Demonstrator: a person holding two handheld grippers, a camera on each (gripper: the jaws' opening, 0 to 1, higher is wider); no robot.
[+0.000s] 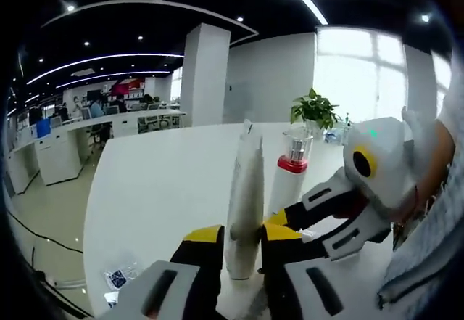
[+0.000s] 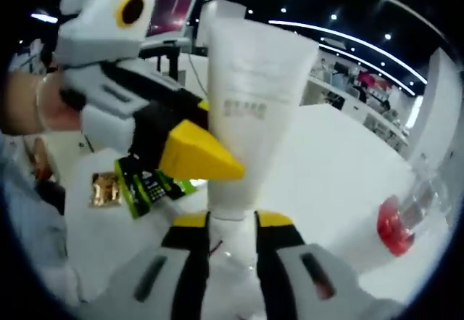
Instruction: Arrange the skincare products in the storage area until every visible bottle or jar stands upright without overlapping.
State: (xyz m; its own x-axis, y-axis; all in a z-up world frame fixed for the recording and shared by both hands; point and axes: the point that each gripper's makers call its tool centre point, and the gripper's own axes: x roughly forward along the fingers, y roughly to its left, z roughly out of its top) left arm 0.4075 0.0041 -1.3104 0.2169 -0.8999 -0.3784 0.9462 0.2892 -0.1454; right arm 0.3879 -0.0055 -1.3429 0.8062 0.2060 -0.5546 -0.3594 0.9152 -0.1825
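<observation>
Tube (image 1: 245, 204), white, squeeze type, stands cap-down on the white table (image 1: 159, 189) and is caught from two sides at once. Your left gripper (image 1: 243, 251) has its yellow-tipped fingers (image 1: 204, 234) pressed against the tube's lower body, one at each flank, at 6 o'clock in the left gripper view. Your right gripper (image 2: 232, 226) pinches the same tube (image 2: 250, 117) just above the cap, fingers (image 2: 190, 222) touching it on both sides at 6 o'clock in the right gripper view.

In the left gripper view the right gripper (image 1: 279, 222) enters from 3 o'clock and meets the tube low down. In the right gripper view the left gripper (image 2: 210, 160) comes from 10 o'clock, one yellow fingertip lying across the tube's front.

Spray bottle (image 1: 290, 175), white with a red collar and clear cap, stands upright just beside the tube, toward 1 o'clock in the left gripper view; whether they touch, you cannot tell. Same bottle (image 2: 402, 218) sits at 4 o'clock in the right gripper view, blurred.

Potted plant (image 1: 315, 109) stands farther back at 1 o'clock. Green packet (image 2: 148, 186) and a gold-printed item (image 2: 106, 189) lie on the table at 9 o'clock.
</observation>
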